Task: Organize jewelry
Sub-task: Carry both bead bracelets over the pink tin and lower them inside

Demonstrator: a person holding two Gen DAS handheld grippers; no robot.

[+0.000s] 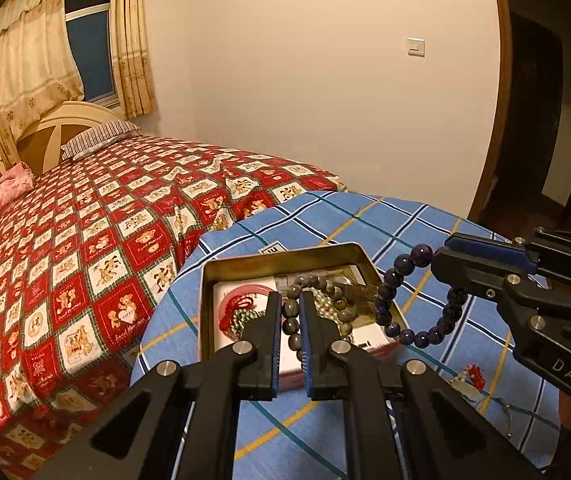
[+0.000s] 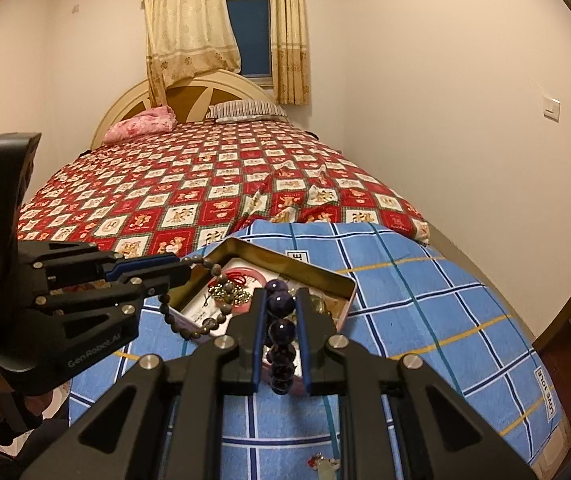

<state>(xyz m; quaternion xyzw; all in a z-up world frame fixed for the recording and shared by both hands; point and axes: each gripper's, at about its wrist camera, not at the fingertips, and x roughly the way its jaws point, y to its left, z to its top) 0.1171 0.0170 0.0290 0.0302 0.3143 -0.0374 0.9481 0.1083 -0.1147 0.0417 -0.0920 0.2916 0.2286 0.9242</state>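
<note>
A gold metal tin [image 1: 285,254] [image 2: 317,272] stands open on the blue checked cloth, holding a pink round box and several bead strings. My left gripper [image 1: 290,300] is shut on a grey-brown bead bracelet [image 1: 291,326], held over the tin; the bracelet [image 2: 209,322] hangs from that gripper [image 2: 187,270] in the right wrist view. My right gripper [image 2: 281,300] is shut on a dark purple bead bracelet [image 2: 279,326]. In the left wrist view that bracelet [image 1: 413,304] hangs from the right gripper [image 1: 439,260] at the tin's right edge.
The blue checked cloth [image 1: 425,232] covers a round table beside a bed with a red patterned quilt [image 1: 85,240]. A small red and pale charm [image 1: 471,378] [image 2: 323,464] lies on the cloth near me. A dark door frame [image 1: 501,80] stands at right.
</note>
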